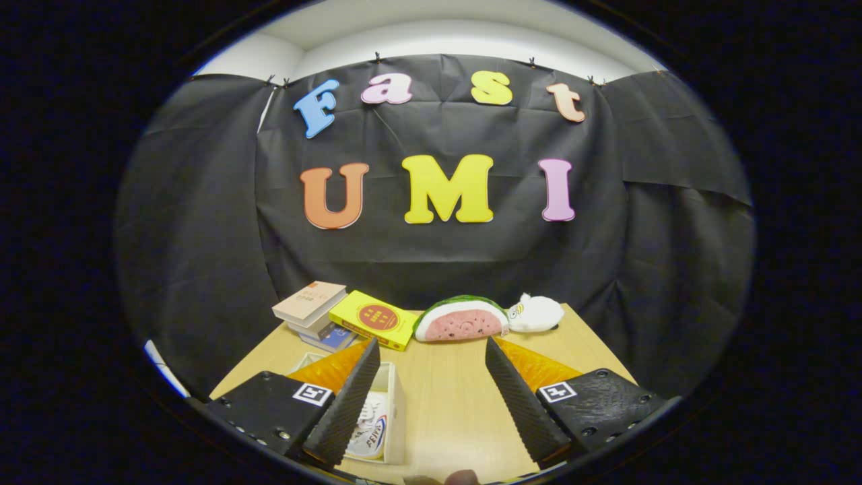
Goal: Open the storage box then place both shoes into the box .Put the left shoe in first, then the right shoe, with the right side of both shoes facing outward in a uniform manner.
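Observation:
My gripper (pixel 431 353) is open, its two fingers wide apart above the wooden table (pixel 444 397), with nothing between them. A white storage box (pixel 394 411) sits low on the table, mostly behind the left finger (pixel 350 404). Its top is open and a white shoe (pixel 372 424) with coloured trim lies inside. The rest of the box and its contents are hidden by the finger. The right finger (pixel 522 401) hangs over bare tabletop.
At the table's far side lie a stack of books (pixel 311 311), a yellow box (pixel 374 319), a watermelon-slice plush (pixel 462 319) and a small white plush (pixel 537 312). Black cloth walls the booth behind. Something rounded (pixel 462 477), perhaps a fingertip, peeks in below.

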`<state>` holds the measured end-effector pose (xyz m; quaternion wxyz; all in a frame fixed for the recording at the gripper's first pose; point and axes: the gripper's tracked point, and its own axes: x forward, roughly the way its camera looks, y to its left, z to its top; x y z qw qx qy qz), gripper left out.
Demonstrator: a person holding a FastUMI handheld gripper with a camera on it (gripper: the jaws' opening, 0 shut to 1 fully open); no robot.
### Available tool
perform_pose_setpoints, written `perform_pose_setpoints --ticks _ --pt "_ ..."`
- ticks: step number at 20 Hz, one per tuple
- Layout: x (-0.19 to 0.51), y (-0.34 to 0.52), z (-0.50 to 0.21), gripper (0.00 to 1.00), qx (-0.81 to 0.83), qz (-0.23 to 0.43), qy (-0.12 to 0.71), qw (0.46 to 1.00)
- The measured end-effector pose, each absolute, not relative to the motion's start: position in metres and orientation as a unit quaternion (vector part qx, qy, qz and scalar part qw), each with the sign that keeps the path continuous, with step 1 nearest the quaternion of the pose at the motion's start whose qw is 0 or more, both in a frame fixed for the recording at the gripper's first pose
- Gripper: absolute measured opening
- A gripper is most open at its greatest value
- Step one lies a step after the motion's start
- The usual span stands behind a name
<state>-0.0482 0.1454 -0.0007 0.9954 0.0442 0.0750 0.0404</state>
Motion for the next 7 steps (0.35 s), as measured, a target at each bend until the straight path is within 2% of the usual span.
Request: perform_pose_setpoints --ticks 7 --pt "-0.0533 0.1458 0.0042 0.95 0.058 0.042 0.06 0.996"
